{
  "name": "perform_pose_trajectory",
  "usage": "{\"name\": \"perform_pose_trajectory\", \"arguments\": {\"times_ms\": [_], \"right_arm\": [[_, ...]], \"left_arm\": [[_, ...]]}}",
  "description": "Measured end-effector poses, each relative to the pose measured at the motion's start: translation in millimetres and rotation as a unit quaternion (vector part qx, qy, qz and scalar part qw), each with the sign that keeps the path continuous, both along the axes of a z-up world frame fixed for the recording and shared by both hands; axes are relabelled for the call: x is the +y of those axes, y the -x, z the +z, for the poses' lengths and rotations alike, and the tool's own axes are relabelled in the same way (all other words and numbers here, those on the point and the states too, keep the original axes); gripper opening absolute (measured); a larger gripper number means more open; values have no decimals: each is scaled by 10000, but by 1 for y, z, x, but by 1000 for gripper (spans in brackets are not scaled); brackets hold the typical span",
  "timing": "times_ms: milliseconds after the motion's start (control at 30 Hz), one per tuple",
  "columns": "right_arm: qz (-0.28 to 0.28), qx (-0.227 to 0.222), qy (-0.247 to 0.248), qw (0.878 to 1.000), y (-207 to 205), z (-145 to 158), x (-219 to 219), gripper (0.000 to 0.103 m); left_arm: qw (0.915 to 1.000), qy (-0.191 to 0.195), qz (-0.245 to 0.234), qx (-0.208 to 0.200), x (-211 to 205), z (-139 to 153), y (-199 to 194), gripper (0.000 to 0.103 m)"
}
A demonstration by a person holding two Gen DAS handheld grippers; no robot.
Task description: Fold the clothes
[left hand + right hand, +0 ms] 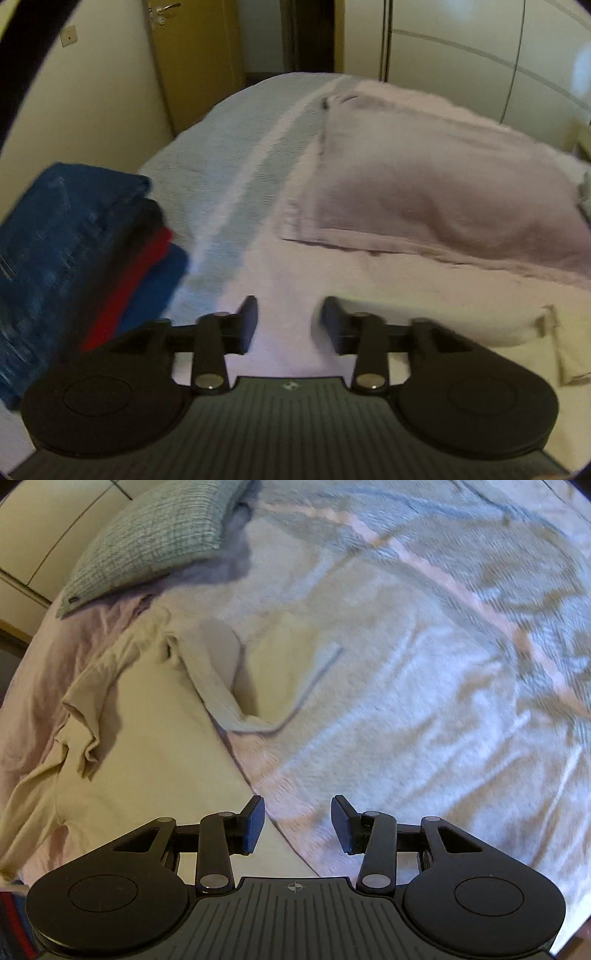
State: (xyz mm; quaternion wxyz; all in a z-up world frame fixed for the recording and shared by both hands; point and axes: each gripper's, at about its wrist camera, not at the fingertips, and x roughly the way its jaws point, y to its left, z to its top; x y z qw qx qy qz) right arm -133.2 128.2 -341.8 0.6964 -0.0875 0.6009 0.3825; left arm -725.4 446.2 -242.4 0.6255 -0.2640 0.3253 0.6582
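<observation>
**Both grippers empty above the bed, cream garment spread out**

While the left gripper (290, 321) hovers over the bed (236, 155), its two black fingers stand apart with nothing between them. Just left of it lies a stack of folded clothes (74, 251): a mottled blue piece on top, then a dark layer, a red one and a plain blue one at the bottom. Ahead of this gripper and to its right rests a mauve pillow (443, 188), lying flat on the pale bedcover. Close on its right, a corner of a cream garment (546, 343) shows, with a hemmed edge turned up. Far ahead stand a wooden door (192, 55) with a metal handle and, to the right, pale wardrobe fronts (461, 37).

In the right wrist view, the right gripper (297, 821) is also spread wide and holds nothing. The cream garment (140, 768) lies under and ahead of its left finger, stretching away to the left; its fabric is mostly flat with a bunch of wrinkles at the far left edge, and one part, which looks like a sleeve (221, 672), reaches forward with a loose fold at its end. Under the right finger and onward to the right is only rumpled whitish-blue bedcover (424, 701). Far ahead on the left lies a green textured cushion (155, 535), resting partly on mauve bedding.
</observation>
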Motion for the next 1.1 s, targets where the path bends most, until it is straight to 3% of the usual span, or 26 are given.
{"name": "perform_pose_trajectory", "arguments": {"times_ms": [33, 100, 200, 333, 400, 467, 533, 633, 667, 700, 733, 767, 900, 967, 1033, 1067, 1100], "right_arm": [[65, -78, 19, 9999, 2, 0, 2, 44], [248, -281, 102, 9992, 5, -4, 4, 44], [412, -512, 180, 9977, 5, -14, 5, 44], [680, -769, 65, 9947, -5, -25, 7, 44], [1275, -1340, -14, 9827, -4, -27, 12, 44], [2162, -2143, -46, 9525, 8, -29, 20, 44], [3188, -2868, -105, 9033, 26, -35, 28, 45], [4154, -3417, -137, 8429, 42, -58, 39, 52], [4355, -3484, -153, 8299, 44, -66, 42, 52], [4527, -3492, -189, 8202, 43, -71, 45, 38], [4639, -3378, -270, 8185, 39, -70, 48, 14], [4699, -3225, -357, 8209, 33, -65, 52, 1], [3883, -2676, -1222, 8733, -25, 8, 64, 1], [3094, -2974, -1327, 8934, -60, 46, 72, 1], [2220, -3948, -661, 8891, -92, 69, 82, 2], [1848, -4447, -242, 8761, -106, 77, 87, 3], [1707, -4842, 245, 8578, -115, 76, 89, 15]], "left_arm": [[9999, 95, -92, 106, -2, -5, -3, 45], [9985, 421, -321, 171, -9, -22, -12, 50], [9941, 1032, -314, -102, -30, -60, -22, 46], [9817, 1738, -136, -767, -72, -100, -37, 35], [9758, 1924, -153, -1026, -95, -110, -49, 35], [9702, 2043, -211, -1283, -115, -114, -64, 35], [9644, 2137, -299, -1526, -133, -115, -79, 35], [9586, 2232, -582, -1671, -152, -117, -105, 35], [9583, 2246, -667, -1635, -156, -118, -113, 35], [9588, 2248, -749, -1564, -160, -117, -120, 35], [9598, 2227, -831, -1494, -165, -115, -127, 35], [9610, 2190, -900, -1427, -169, -110, -133, 35], [9628, 2106, -979, -1385, -175, -100, -139, 35], [9626, 2112, -955, -1401, -184, -97, -137, 35], [9625, 2118, -931, -1417, -193, -94, -134, 35], [9624, 2122, -919, -1425, -198, -92, -133, 36], [9623, 2125, -907, -1433, -202, -91, -131, 36]]}}
